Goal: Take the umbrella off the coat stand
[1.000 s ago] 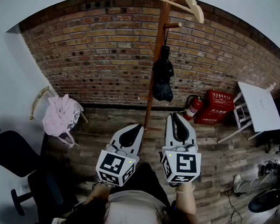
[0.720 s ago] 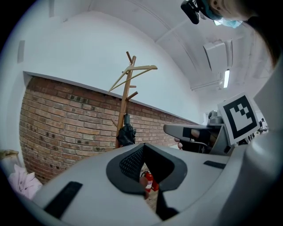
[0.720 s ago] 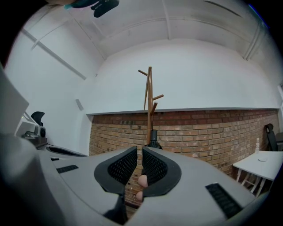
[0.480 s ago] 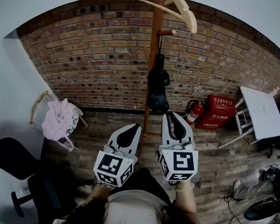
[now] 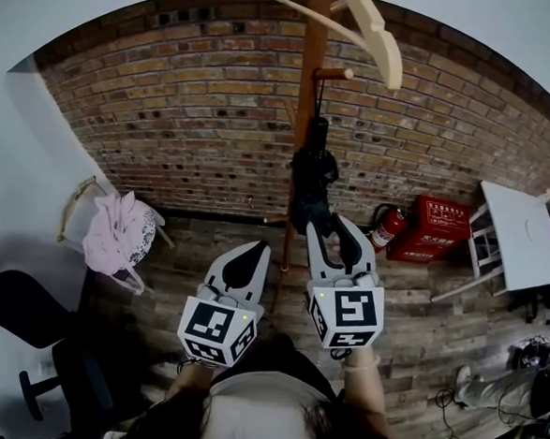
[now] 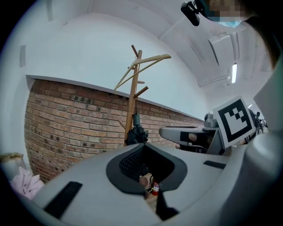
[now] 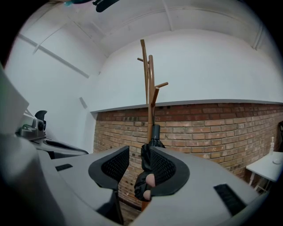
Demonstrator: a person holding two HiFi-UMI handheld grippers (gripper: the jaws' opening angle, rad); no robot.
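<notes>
A black folded umbrella (image 5: 313, 174) hangs by its strap from a peg on the wooden coat stand (image 5: 310, 94) in front of the brick wall. My right gripper (image 5: 334, 229) is held level just before the umbrella's lower end. Its jaws are opening, and in the right gripper view the umbrella (image 7: 154, 132) shows in the gap of the right gripper (image 7: 139, 152) without the pads pressing on it. My left gripper (image 5: 257, 250) is lower and to the left of the pole, shut with nothing in it. In the left gripper view the left gripper (image 6: 144, 148) points at the stand (image 6: 132, 101).
A wooden hanger (image 5: 377, 33) rests on top of the stand. A fire extinguisher (image 5: 384, 229) and red box (image 5: 434, 230) stand to the right by the wall, with a white table (image 5: 523, 236) beyond. A chair with pink clothes (image 5: 114, 231) and a black office chair (image 5: 15, 304) are on the left.
Both grippers have moved forward toward the coat stand. The right gripper's jaws, shut before, have parted, and its tips now overlap the umbrella's lower end.
</notes>
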